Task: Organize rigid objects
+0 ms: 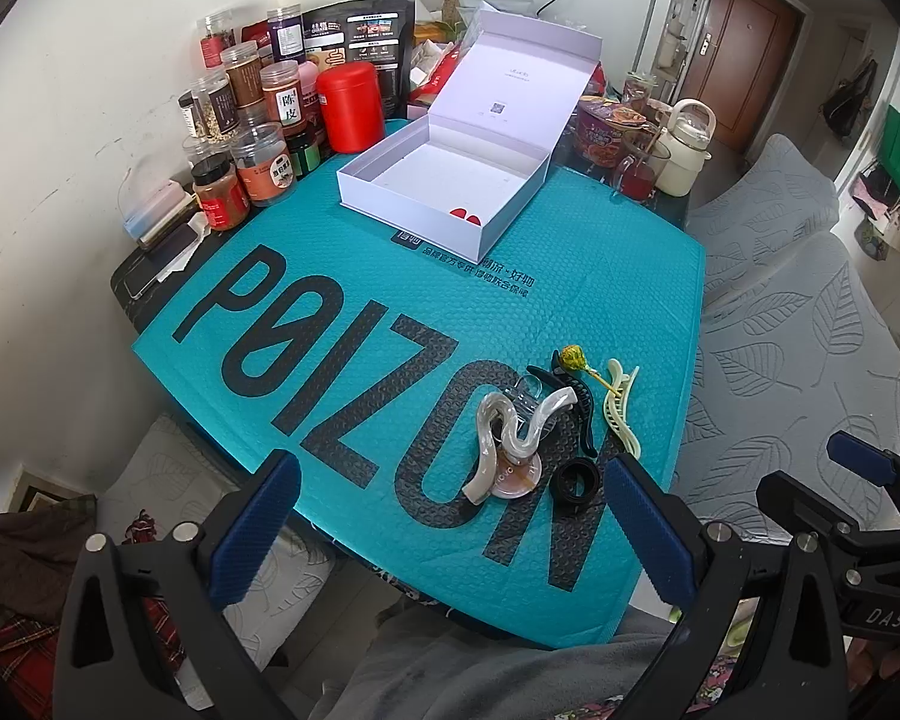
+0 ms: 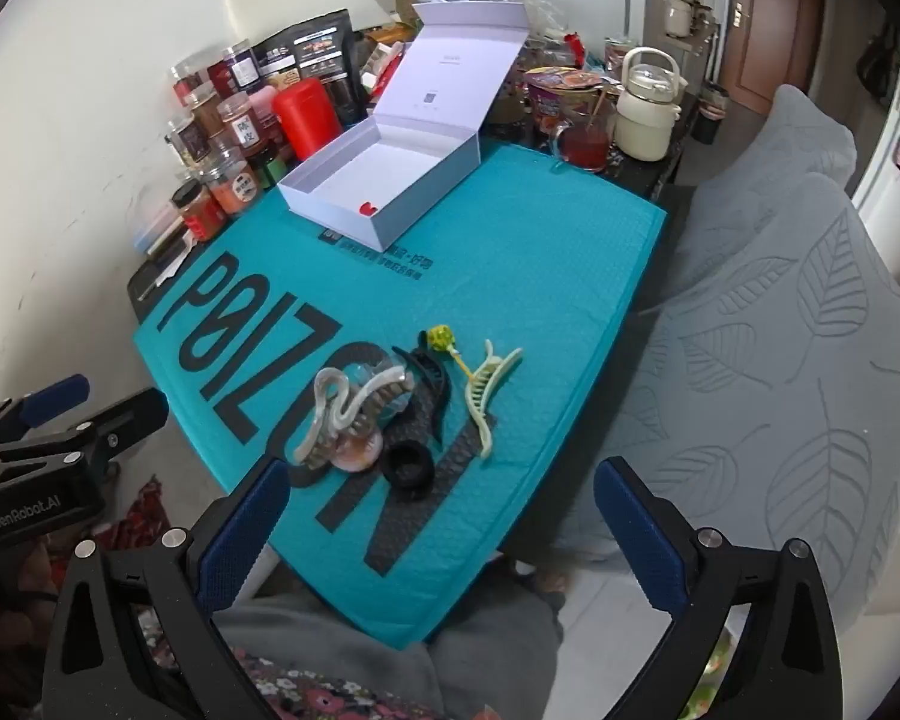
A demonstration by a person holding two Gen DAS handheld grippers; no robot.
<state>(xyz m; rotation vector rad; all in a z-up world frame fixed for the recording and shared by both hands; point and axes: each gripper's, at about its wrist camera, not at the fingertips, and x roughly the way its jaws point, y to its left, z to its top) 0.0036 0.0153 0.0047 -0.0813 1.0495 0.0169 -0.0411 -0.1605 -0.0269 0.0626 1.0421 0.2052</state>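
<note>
Both sets of blue fingers (image 1: 270,534) (image 2: 636,528) spread empty; hair clips (image 1: 510,438) lie just ahead between them.

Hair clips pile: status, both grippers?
Left gripper open, right gripper open, both empty. Hair clips pile untouched on teal mailer. White box open, path clear.

Both wrist cameras look down and forward from the near table edge, side by side, sharing the teal mailer (image 1: 342,276) and white box (image 2: 384,180).
</note>
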